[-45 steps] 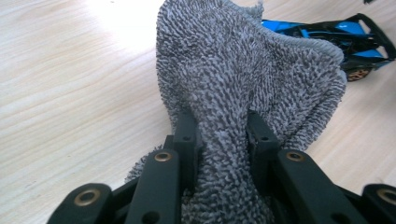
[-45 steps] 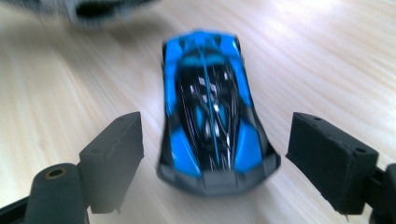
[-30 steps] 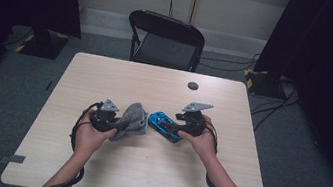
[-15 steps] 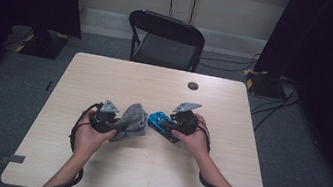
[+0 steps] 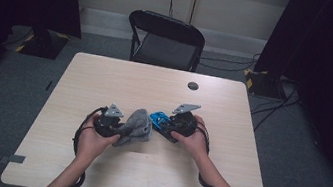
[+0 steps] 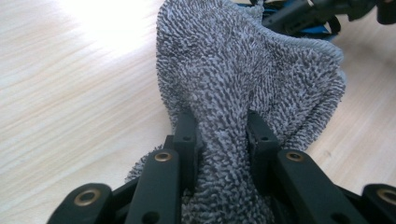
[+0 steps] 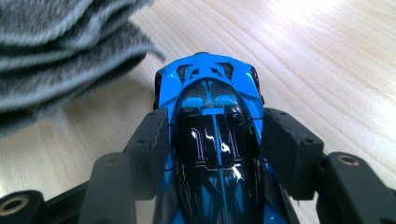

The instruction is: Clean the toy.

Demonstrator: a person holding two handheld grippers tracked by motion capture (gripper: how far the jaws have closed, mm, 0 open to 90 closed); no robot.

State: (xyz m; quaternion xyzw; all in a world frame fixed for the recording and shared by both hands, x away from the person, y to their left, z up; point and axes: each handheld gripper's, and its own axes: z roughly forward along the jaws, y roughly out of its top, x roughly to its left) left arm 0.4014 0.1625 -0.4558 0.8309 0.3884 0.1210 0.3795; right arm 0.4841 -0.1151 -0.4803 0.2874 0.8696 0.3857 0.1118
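While we look down from the high view, we hold the left gripper and the right gripper close together over the middle of the pale wooden table, the grey shaggy microfibre cloth bunched at the left one and the glossy blue and black toy car at the right one. Cloth and car sit just beside each other, which suits wiping the car, as we judge it. A small dark round object lies well apart toward the far edge, and a black folding chair stands beyond the table.

In the left gripper view, our jaws are clenched on a gathered fold of the cloth, which rises between them and spreads out above. Pinching a fold leaves a loose, soft pad free to rub with. The car peeks out past the cloth's far edge.

In the right gripper view, our jaws clamp the car by its two flanks, nose pointing away, its roof and bonnet left bare. That grip steadies it low over the table while the cloth hangs near its front left.
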